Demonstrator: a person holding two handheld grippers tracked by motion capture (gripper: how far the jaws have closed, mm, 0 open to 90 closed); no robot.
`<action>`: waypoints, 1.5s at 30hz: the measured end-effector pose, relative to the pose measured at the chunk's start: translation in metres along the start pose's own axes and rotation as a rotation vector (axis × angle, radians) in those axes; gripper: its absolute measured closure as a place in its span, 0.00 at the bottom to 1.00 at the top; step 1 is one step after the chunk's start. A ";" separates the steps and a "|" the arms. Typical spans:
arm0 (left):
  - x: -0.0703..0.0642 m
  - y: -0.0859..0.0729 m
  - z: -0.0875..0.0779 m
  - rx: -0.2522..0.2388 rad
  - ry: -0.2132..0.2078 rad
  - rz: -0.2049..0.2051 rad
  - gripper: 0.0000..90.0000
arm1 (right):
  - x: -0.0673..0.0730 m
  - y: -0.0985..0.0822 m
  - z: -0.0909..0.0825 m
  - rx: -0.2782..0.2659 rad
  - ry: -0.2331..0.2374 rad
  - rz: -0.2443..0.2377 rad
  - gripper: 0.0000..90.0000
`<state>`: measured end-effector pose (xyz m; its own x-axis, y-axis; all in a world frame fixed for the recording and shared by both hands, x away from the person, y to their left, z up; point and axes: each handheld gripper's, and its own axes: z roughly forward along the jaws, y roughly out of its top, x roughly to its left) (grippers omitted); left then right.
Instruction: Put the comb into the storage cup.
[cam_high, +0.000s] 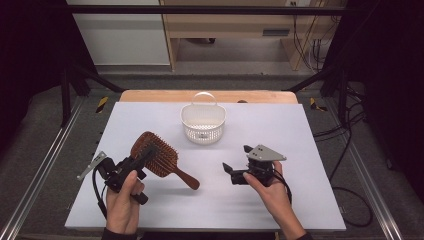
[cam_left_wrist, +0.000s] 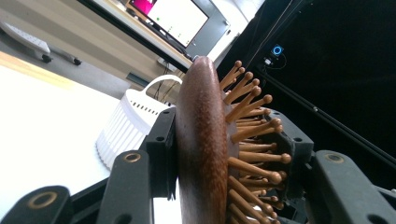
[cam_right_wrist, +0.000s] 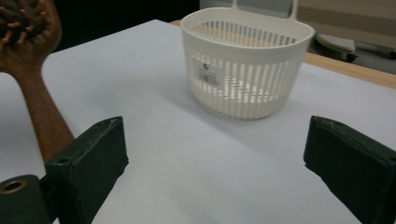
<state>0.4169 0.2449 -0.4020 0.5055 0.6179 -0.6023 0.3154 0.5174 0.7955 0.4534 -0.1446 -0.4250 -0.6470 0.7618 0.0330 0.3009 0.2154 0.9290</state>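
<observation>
Here, on a white table (cam_high: 150, 210) seen from above, there are two things and two hand-held grippers: one wooden hairbrush (cam_high: 157, 157) and one white slotted basket (cam_high: 203, 123). The left gripper (cam_high: 131, 167), at about eight o'clock on the table, is clamped on the hairbrush's oval head, one jaw against the smooth wooden back and the other among the bristles. The brush is lifted off the surface, its shadow lying beneath it, and its handle points toward four o'clock, into the middle of the table. The right gripper (cam_high: 237, 164), at about four o'clock, has its jaws spread wide apart with nothing between them; it sits just beyond the handle's tip, not touching it. The basket stands upright at twelve o'clock near the far edge, well apart from both grippers, with bare table all around it. Wide open room lies along the near edge and at both sides. The brush is dark reddish-brown wood, a paddle shape, with rows of round-tipped wooden pins (cam_left_wrist: 252, 140) on one face.
</observation>
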 end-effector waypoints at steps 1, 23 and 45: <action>-0.001 0.001 0.000 -0.003 0.004 -0.001 0.56 | -0.005 -0.002 -0.004 -0.006 -0.009 0.011 0.07; -0.033 0.025 0.027 0.014 0.004 0.074 0.56 | -0.029 -0.037 -0.022 -0.032 -0.070 0.073 0.08; -0.079 0.061 0.076 0.052 0.014 0.121 0.56 | -0.032 -0.034 -0.025 -0.073 -0.060 0.091 0.08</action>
<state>0.4570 0.1823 -0.3008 0.5312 0.6821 -0.5025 0.2943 0.4076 0.8644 0.4466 -0.1920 -0.4479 -0.5754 0.8119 0.0984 0.3031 0.1000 0.9477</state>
